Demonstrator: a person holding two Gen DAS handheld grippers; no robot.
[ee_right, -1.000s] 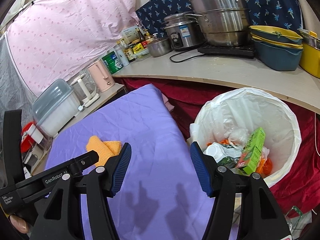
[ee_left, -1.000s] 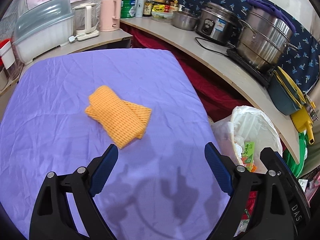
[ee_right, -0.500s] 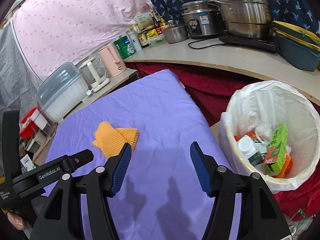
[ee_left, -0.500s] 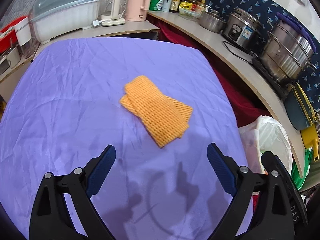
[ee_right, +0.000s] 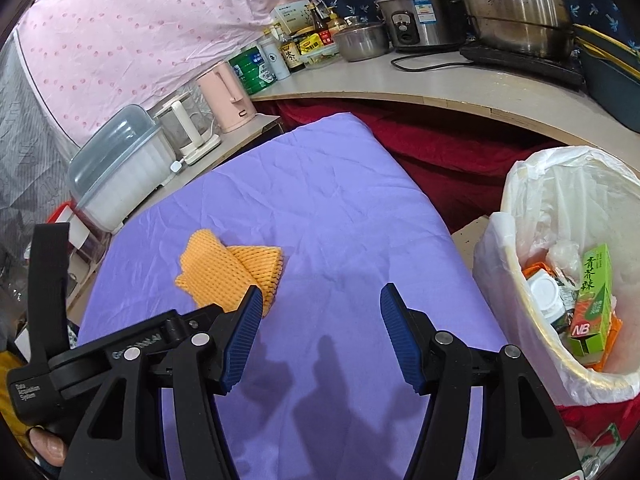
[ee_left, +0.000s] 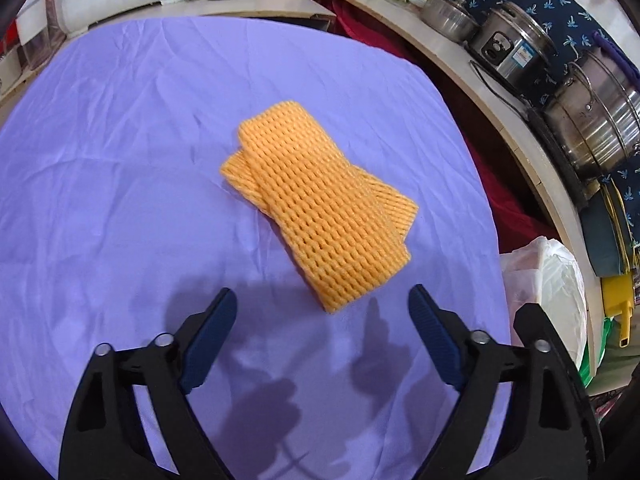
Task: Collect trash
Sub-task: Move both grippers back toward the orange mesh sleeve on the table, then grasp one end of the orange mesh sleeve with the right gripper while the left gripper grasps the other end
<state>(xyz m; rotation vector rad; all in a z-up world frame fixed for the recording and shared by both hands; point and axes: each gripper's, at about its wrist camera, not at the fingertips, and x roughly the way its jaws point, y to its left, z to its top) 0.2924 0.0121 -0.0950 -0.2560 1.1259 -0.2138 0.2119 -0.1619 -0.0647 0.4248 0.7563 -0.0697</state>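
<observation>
Fingers first: the left gripper (ee_left: 320, 300) hangs low over the purple tablecloth (ee_left: 120, 200) with its blue pads (ee_left: 210, 332) spread wide, nothing between them, their shadows falling on the cloth just below. Right ahead at twelve o'clock, just past the fingertips and not touching them, lies the orange foam net (ee_left: 320, 208), two mesh sleeves crossed one over the other, flat on the cloth. Over on the right gripper (ee_right: 320, 298), same story, pads (ee_right: 396, 332) held well apart and empty; from its camera the net (ee_right: 224, 276) sits at ten o'clock, partly behind the left-hand pad. At three o'clock beside the table stands the trash bin (ee_right: 532, 200), lined with a white bag, a green carton (ee_right: 592, 300) and a white lidded tub (ee_right: 546, 294) already inside. Farther back, a pink kettle (ee_right: 226, 98) at eleven o'clock, then a rice cooker (ee_right: 416, 16) and a big steel steamer pot (ee_right: 516, 0) on the curved counter (ee_right: 440, 80) at one o'clock.
</observation>
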